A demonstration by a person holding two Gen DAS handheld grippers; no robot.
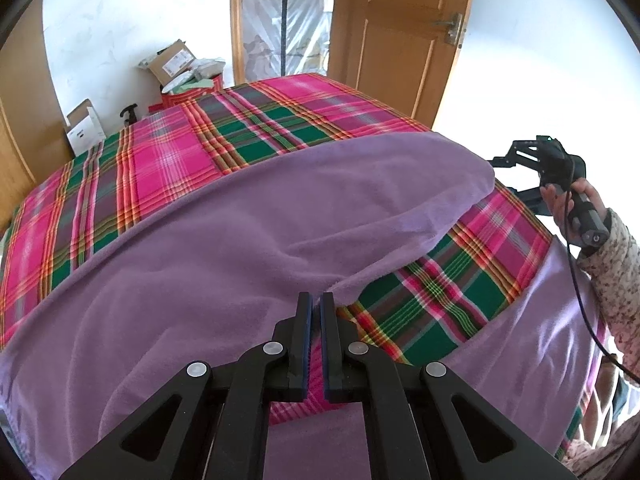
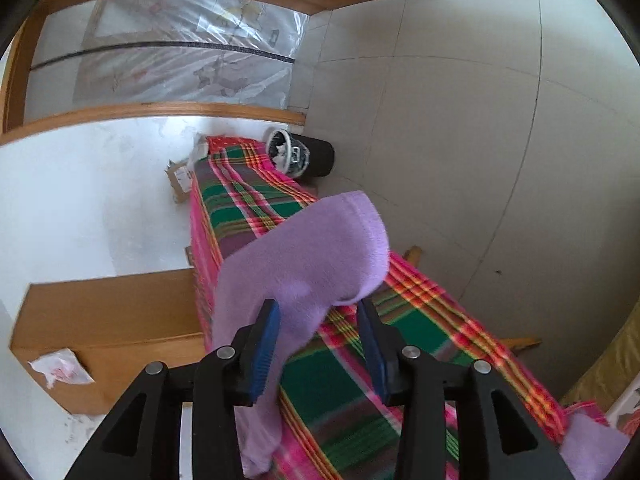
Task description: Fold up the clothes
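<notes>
A purple fleece cloth [image 1: 240, 240] lies spread over a surface covered with a pink and green plaid cover [image 1: 160, 160]. Its right part is folded back over itself, and the fold runs down to my left gripper [image 1: 316, 300], which is shut on the cloth's edge. In the right wrist view a corner of the purple cloth [image 2: 312, 256] drapes between the blue pads of my right gripper [image 2: 318, 312]. That gripper is open and its pads do not press the cloth. The left wrist view shows the right gripper [image 1: 506, 174] at the far right, held in a hand [image 1: 560, 200].
Cardboard boxes [image 1: 172, 60] stand against the wall beyond the plaid cover [image 2: 248, 200]. A wooden door [image 1: 400, 40] stands open behind. A black waste bin [image 2: 308, 156] sits on the tiled floor [image 2: 480, 120]. A wooden cabinet [image 2: 112, 320] flanks the covered surface.
</notes>
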